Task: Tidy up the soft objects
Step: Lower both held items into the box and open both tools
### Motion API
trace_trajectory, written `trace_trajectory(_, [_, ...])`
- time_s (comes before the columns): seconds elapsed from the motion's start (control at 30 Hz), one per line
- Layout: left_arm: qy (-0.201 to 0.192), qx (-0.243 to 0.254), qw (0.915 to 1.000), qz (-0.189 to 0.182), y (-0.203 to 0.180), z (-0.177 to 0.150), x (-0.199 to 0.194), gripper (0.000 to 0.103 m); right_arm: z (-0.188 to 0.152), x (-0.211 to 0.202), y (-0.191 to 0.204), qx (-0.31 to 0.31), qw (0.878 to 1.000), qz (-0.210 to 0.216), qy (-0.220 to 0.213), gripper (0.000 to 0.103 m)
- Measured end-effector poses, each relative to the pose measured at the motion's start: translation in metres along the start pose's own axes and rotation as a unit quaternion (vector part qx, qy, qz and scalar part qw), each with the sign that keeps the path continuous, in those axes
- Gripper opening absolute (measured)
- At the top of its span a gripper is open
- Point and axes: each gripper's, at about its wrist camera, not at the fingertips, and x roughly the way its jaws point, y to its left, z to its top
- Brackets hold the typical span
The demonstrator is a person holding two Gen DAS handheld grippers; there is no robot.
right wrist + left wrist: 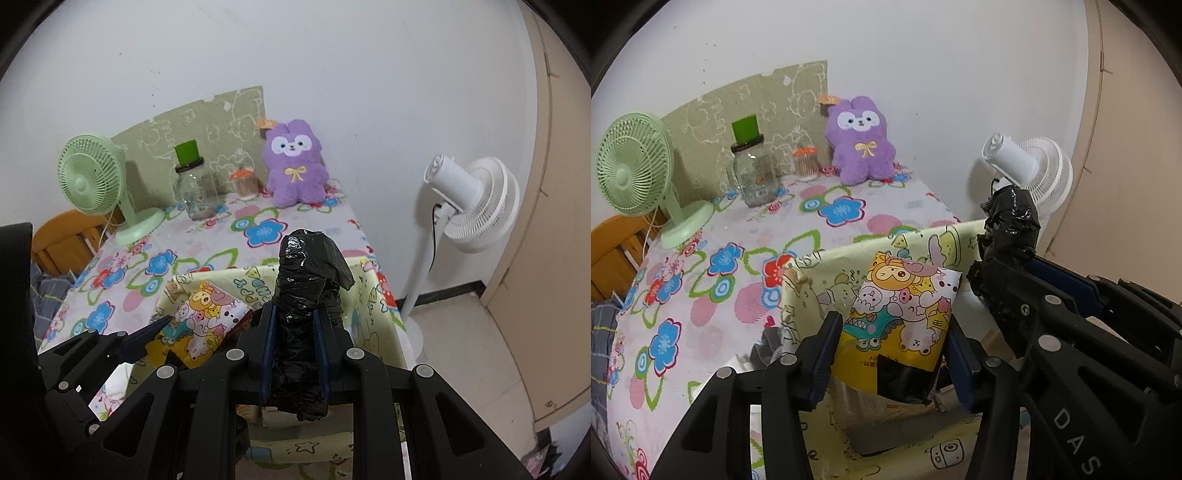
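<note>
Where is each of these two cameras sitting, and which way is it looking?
Left wrist: on the left gripper, looking down along its fingers at a cartoon packet over a fabric bin.
Right wrist: on the right gripper, shut on a black plastic roll.
Shared: purple plush, green fan, each other's gripper.

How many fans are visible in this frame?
2. A green desk fan stands at the table's back left; a white pedestal fan stands on the floor right of the table. None appears hidden.
</note>
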Motion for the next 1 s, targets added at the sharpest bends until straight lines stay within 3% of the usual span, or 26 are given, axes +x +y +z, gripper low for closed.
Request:
trace_trajectory(0.17, [0.015, 0.007, 0.9999, 0.004, -0.002, 0.0, 0.005, 0.073, -0.001, 0.008, -0.004, 0.006, 1.0, 0.001, 0.009, 0.022])
trace_trajectory(0.33, [0.018, 0.014, 0.9997, 0.002, -0.002, 0.001, 0.005, 0.076, 0.0, 0.017, -0.006, 0.009, 1.0, 0.007, 0.019, 0.022])
trace_trajectory(0.5, [0.004, 0.037, 0.9989, 0.03, -0.001, 0.006, 0.003, 0.08, 0.002, 0.026, -0.005, 0.019, 0.999, 0.026, 0.026, 0.022])
trace_trajectory(0.77, [0.01, 0.03, 0.9993, 0.019, 0.004, 0.011, 0.008, 0.082, 0.007, 0.035, -0.003, 0.021, 0.999, 0.033, 0.033, 0.024])
trace_trajectory(1.0, [0.012, 0.03, 0.9994, 0.012, 0.002, 0.01, 0.01, 0.082, 0.007, 0.038, -0.005, 0.029, 0.998, 0.026, 0.041, 0.033])
